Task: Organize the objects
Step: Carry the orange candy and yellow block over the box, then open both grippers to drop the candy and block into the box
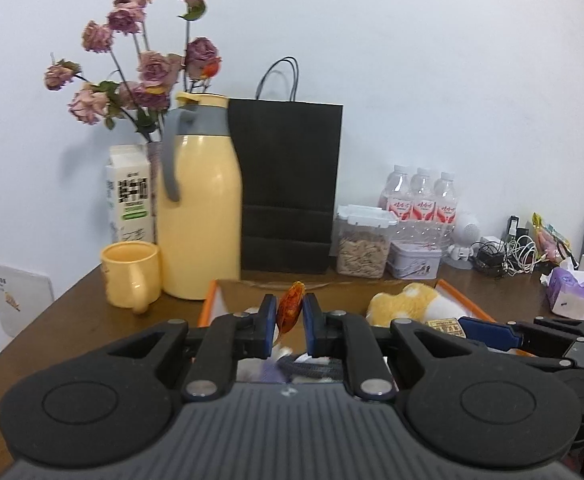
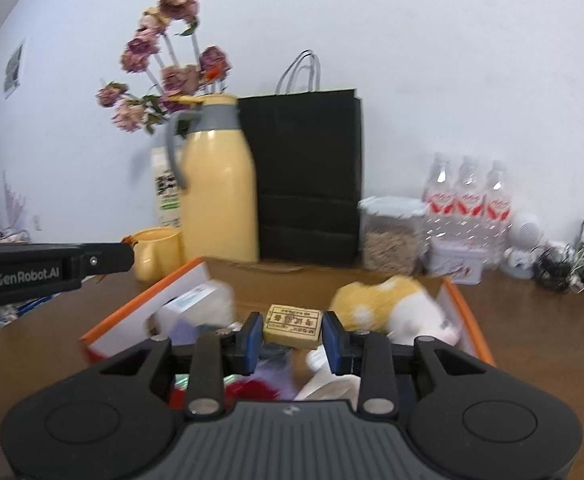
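My left gripper (image 1: 289, 312) is shut on a small orange-wrapped candy (image 1: 291, 307), held above an orange-rimmed cardboard box (image 1: 207, 307). In the right wrist view my right gripper (image 2: 292, 332) is shut on a small tan box with printed characters (image 2: 293, 325), held over the same orange-rimmed box (image 2: 140, 304). Inside it lie a yellow and white plush toy (image 2: 392, 308), a white carton (image 2: 194, 300) and other small items. The right gripper's blue pad (image 1: 488, 332) shows at the right of the left wrist view; the left gripper's arm (image 2: 52, 268) crosses the left of the right wrist view.
Behind the box stand a yellow thermos jug (image 1: 200, 208), a yellow mug (image 1: 132, 276), a black paper bag (image 1: 288, 188), a milk carton (image 1: 130, 196) and dried roses (image 1: 148, 64). To the right are a seed jar (image 1: 362, 248), a tin (image 1: 414, 264), water bottles (image 1: 422, 196), cables (image 1: 508, 256) and tissues (image 1: 570, 292).
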`<move>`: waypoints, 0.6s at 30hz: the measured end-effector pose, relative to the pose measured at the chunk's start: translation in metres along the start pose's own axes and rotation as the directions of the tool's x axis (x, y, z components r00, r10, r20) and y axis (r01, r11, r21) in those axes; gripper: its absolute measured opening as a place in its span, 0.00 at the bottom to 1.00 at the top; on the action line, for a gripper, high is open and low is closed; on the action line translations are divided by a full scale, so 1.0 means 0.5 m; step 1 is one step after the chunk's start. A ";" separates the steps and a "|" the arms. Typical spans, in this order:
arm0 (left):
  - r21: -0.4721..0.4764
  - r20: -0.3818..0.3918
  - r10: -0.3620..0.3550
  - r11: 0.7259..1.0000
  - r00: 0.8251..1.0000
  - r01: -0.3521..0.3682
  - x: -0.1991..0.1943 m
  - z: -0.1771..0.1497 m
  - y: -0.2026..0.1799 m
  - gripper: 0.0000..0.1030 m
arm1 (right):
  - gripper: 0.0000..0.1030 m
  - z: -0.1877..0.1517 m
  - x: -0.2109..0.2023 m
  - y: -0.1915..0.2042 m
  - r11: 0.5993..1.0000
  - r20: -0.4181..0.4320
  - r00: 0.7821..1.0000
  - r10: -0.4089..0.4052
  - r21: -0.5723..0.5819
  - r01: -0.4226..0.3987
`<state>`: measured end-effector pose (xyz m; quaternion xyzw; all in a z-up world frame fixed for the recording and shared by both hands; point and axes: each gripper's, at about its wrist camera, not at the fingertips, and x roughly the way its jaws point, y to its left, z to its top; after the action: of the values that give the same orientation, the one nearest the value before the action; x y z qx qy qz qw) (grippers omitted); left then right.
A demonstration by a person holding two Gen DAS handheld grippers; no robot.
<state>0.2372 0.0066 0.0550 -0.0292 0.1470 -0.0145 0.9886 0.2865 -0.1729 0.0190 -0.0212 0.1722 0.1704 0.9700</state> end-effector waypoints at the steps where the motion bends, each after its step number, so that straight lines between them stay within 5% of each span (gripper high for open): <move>1: -0.002 0.001 -0.001 1.000 1.000 0.001 0.011 0.003 -0.007 0.14 | 0.30 0.004 0.007 -0.009 1.000 0.003 1.000 -0.010 0.005 0.010; 7: -0.047 -0.016 0.012 0.999 1.000 -0.013 0.086 0.005 -0.035 0.14 | 0.30 -0.005 0.059 -0.039 0.998 -0.009 0.999 -0.052 0.038 0.052; 15: 0.007 -0.065 0.009 1.000 0.998 -0.008 0.110 -0.028 -0.041 0.15 | 0.30 -0.026 0.084 -0.059 0.996 -0.055 0.996 -0.068 0.057 0.071; 17: 0.012 -0.060 0.023 1.000 0.998 -0.022 0.106 -0.032 -0.038 0.20 | 0.31 -0.029 0.086 -0.060 0.996 -0.063 0.995 -0.074 0.054 0.077; 18: 0.015 -0.054 0.030 0.999 0.998 -0.029 0.104 -0.033 -0.036 0.36 | 0.31 -0.031 0.085 -0.060 0.995 -0.067 0.995 -0.079 0.053 0.082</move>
<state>0.2817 -0.0141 0.0255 -0.0196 0.1742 -0.0018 0.9845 0.3293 -0.1890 -0.0106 -0.0066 0.2072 0.1255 0.9702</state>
